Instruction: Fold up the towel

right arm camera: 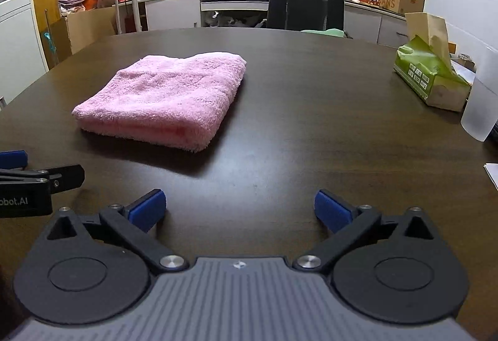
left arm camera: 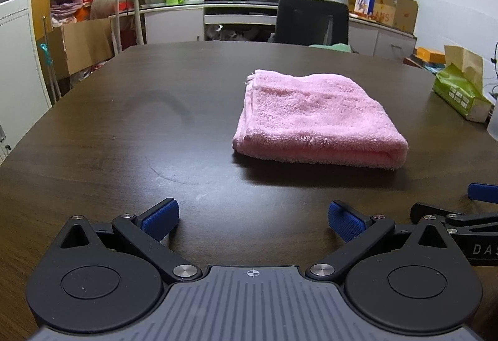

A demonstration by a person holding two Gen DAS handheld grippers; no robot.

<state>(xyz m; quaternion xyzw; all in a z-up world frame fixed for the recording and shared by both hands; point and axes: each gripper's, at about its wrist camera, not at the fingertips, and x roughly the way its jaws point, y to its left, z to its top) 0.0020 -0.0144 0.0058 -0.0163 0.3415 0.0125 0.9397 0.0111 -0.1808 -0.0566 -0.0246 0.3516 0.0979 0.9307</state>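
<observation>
Towel: our pink towel (left arm camera: pixel 314 120) lies folded on the dark table (left arm camera: pixel 124 129), ahead of both tools.
Left gripper (left arm camera: pixel 252 221): jaws spread wide, empty.
Right gripper (right arm camera: pixel 239 210): jaws spread wide, empty.
Risk: we judge a careless brush against the fluffy stack would spring its top layer loose.

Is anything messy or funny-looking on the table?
Not really. The pink towel lies folded in a tidy stack on the dark table, with one small corner poking out at the back. The green tissue box has a tissue sticking up, which is normal. Both grippers are open and empty.
</observation>
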